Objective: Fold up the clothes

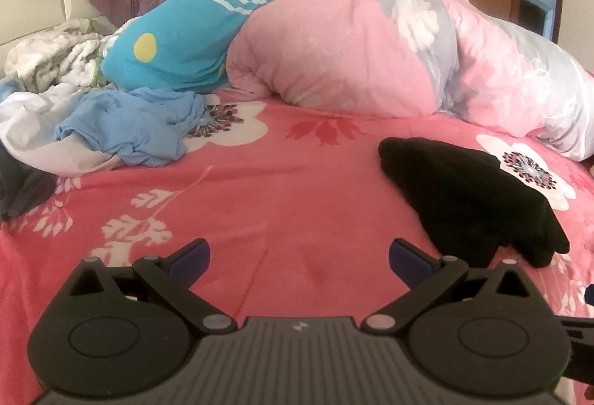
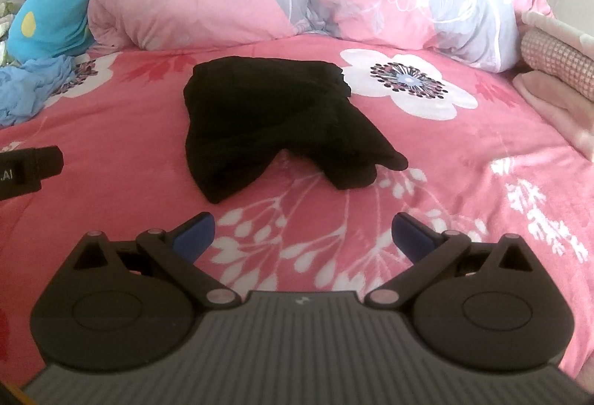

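1. a black garment [image 2: 274, 123] lies folded into a compact bundle on a pink floral bedsheet [image 2: 445, 182], its near edge ending in two uneven flaps.
2. a light blue garment [image 1: 137, 126] sits crumpled and unfolded at the left of the bed, partly on a rumpled white garment [image 1: 33, 130].
3. a dark grey garment [image 1: 22, 186] lies bunched at the far left edge.

Black garment [image 2: 274, 119]; pink floral bedsheet [image 2: 464, 182]; light-blue clothes [image 1: 137, 130]; pink-grey floral quilt [image 1: 334, 45].
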